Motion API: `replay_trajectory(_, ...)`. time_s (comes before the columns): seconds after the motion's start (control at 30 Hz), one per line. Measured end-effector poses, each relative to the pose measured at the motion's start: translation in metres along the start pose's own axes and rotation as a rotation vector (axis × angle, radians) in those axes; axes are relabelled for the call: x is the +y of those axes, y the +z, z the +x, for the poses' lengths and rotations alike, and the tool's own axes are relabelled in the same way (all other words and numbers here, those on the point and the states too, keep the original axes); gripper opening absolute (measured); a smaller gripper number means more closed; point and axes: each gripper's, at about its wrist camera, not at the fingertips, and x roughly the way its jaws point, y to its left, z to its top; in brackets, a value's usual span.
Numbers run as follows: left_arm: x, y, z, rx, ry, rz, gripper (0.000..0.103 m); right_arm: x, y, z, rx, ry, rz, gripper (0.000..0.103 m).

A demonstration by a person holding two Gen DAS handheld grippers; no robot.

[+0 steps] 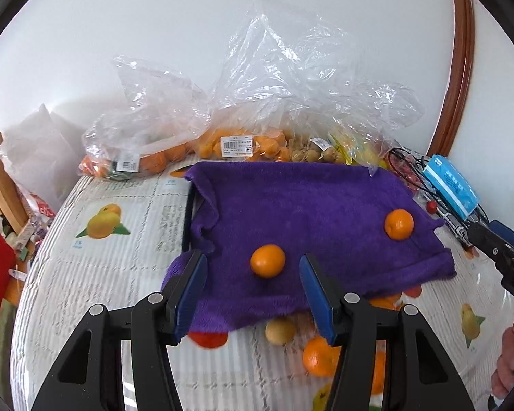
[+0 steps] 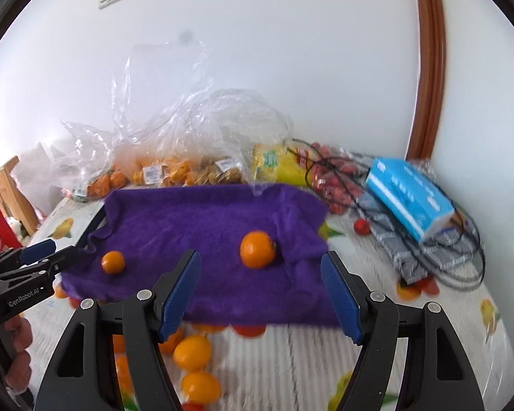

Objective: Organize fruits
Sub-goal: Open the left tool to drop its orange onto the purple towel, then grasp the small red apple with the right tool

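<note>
A purple towel (image 1: 301, 215) lies over a tray on the table; it also shows in the right wrist view (image 2: 205, 226). Two small oranges sit on it: a near one (image 1: 268, 260) (image 2: 113, 262) and a far one (image 1: 399, 224) (image 2: 257, 249). My left gripper (image 1: 253, 294) is open, its fingers to either side of the near orange and just short of it. My right gripper (image 2: 260, 291) is open and empty, just short of the far orange. Each gripper shows at the edge of the other's view, the right (image 1: 497, 246) and the left (image 2: 34, 260).
Clear plastic bags of oranges and small fruit (image 1: 236, 144) (image 2: 174, 171) line the wall behind the towel. Loose fruit (image 1: 320, 356) (image 2: 192, 351) lies on the fruit-print tablecloth in front. A blue tissue pack (image 2: 409, 198), cables and cherry tomatoes (image 2: 329, 178) sit at right.
</note>
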Motion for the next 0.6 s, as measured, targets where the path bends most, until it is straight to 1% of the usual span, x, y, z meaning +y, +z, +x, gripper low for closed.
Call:
replay_trajectory(0.13, 0.006, -0.012, -0.016, 0.015, -0.015, -0.009, 0.054, -0.001, -0.014, -0.019, 0.019, 0.037, 0.022, 0.072)
replay_trajectory(0.27, 0.012, -0.028, -0.032, 0.012, 0.009, 0.001, 0.06, 0.003, -0.03, -0.033, 0.033, 0.054, 0.018, 0.072)
replay_trajectory(0.37, 0.017, -0.037, -0.037, 0.025, 0.014, -0.008, 0.062, 0.006, -0.042, -0.037, 0.049, 0.059, 0.007, 0.072)
replay_trajectory(0.47, 0.02, -0.045, -0.04, 0.045, 0.002, -0.022, 0.062, 0.009, -0.055, -0.036, 0.074, 0.077, 0.0, 0.072)
replay_trajectory(0.53, 0.021, -0.049, -0.04, 0.052, 0.007, -0.02, 0.062, 0.011, -0.064, -0.033, 0.095, 0.084, 0.002, 0.069)
replay_trajectory(0.6, 0.022, -0.052, -0.041, 0.056, 0.006, -0.019, 0.062, 0.014, -0.071, -0.028, 0.122, 0.105, 0.003, 0.064)
